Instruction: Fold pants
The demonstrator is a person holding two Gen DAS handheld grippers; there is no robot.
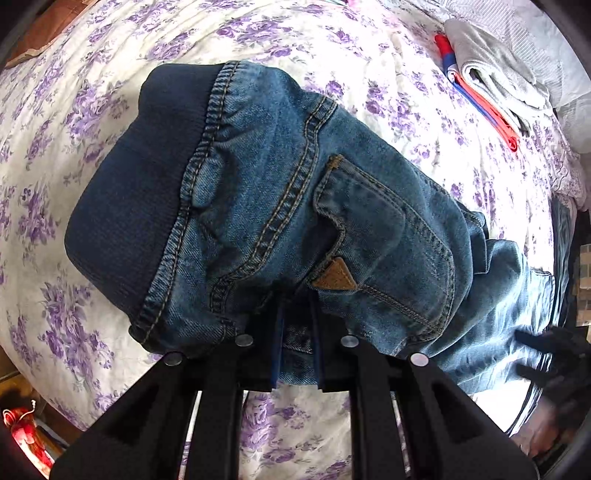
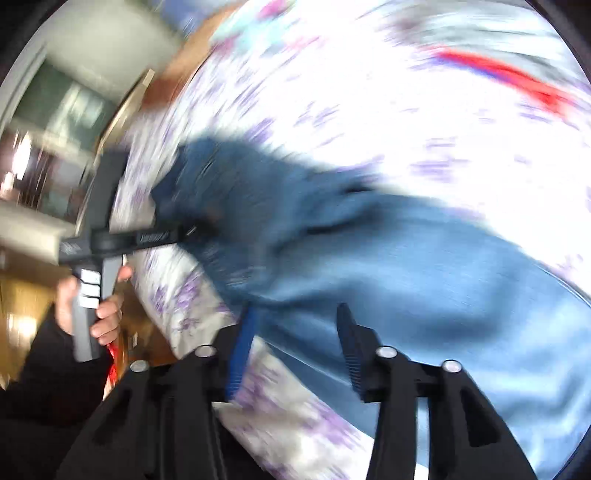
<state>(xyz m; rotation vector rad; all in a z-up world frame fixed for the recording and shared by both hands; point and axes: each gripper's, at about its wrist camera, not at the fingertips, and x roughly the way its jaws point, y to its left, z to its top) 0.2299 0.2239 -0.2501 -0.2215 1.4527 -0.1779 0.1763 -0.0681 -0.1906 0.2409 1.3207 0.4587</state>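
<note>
Left wrist view: the left tongs (image 1: 297, 354) are clamped on a fold of denim at the near edge of the jeans (image 1: 295, 206), just below the back pocket (image 1: 384, 240) with its tan triangular patch (image 1: 335, 276). The jeans lie on the bed's floral sheet (image 1: 258, 33). The dark ribbed waistband (image 1: 136, 184) points up and to the left; the legs run off to the right, toward the bed's edge. Bare sheet lies open to the left of the waistband, beyond the jeans, and in a strip under the tongs. At upper right, well apart from the jeans, sits a stack of folded laundry (image 1: 491, 74), grey over red and blue. At the far right edge the right tongs (image 1: 554, 354) appear as a dark shape over the leg fabric.

Right wrist view, heavily motion-blurred: the right tongs (image 2: 295, 339) stand open, fingers spread with nothing between them, over the lighter leg denim that fills the lower right. The bed's near edge cuts diagonally under the left finger. At far left the left hand (image 2: 107, 314) grips the handle of the other device, whose tip meets the jeans' darker end. Sheet beyond the jeans is bright and washed out.
</note>
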